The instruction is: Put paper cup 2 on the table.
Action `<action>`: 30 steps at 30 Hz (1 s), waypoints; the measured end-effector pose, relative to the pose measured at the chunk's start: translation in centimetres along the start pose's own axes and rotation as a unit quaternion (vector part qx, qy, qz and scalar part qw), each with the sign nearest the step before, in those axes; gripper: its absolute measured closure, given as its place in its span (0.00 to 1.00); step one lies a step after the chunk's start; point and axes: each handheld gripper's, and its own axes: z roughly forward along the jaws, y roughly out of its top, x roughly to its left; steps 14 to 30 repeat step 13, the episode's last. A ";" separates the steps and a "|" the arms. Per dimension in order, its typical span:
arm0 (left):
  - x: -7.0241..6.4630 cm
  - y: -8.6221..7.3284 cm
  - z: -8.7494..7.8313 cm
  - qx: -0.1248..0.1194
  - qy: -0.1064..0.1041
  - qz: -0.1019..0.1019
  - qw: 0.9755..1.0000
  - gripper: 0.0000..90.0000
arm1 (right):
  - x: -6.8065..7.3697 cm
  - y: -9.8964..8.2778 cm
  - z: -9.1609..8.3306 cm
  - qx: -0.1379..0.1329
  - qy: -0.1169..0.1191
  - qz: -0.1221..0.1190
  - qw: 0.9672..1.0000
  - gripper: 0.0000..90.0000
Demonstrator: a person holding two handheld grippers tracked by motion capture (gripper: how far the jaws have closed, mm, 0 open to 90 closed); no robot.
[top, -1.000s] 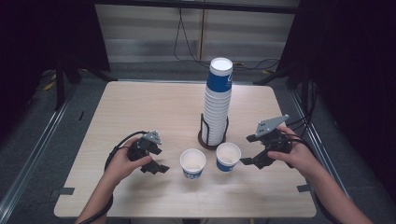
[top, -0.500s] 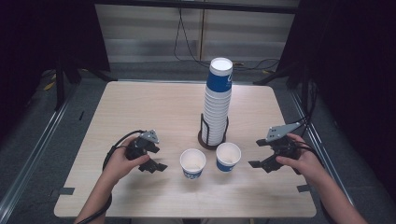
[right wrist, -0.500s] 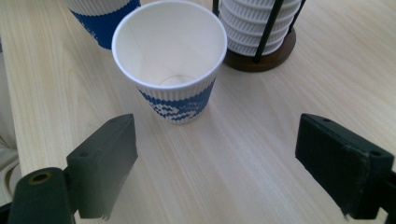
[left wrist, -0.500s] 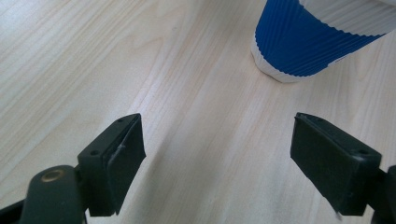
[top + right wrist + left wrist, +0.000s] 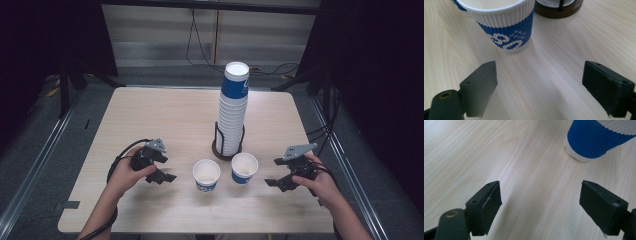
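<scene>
Both hand-held grippers, left (image 5: 169, 177) and right (image 5: 270, 182), gape wide, empty. Centre your jaws squarely around each cup (image 5: 206, 174) near the worktop's (image 5: 160, 115) front edge before closing gently.

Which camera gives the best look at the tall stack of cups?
The high view: it shows the whole cup stack upright in its holder. The right gripper view catches just its base at the top edge.

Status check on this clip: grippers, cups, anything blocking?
Left gripper open, empty. Right gripper open, empty. Two cups upright between them, cup stack behind. Nothing blocking.
</scene>
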 end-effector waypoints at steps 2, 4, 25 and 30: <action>0.1 -0.1 0.0 0.000 0.001 0.004 1.000 0.20 | -0.1 -0.5 0.2 -0.004 -0.004 0.003 1.000 0.13; 0.1 -0.1 0.0 0.000 -0.001 0.004 1.000 0.20 | -0.1 -1.1 0.5 -0.005 -0.003 0.009 1.000 0.13; 0.1 -0.2 0.1 -0.004 -0.002 -0.003 1.000 0.20 | 0.2 -2.4 0.9 -0.004 -0.014 0.015 1.000 0.13; 0.1 -0.2 0.1 -0.004 -0.002 -0.003 1.000 0.20 | 0.2 -2.4 0.9 -0.004 -0.014 0.015 1.000 0.13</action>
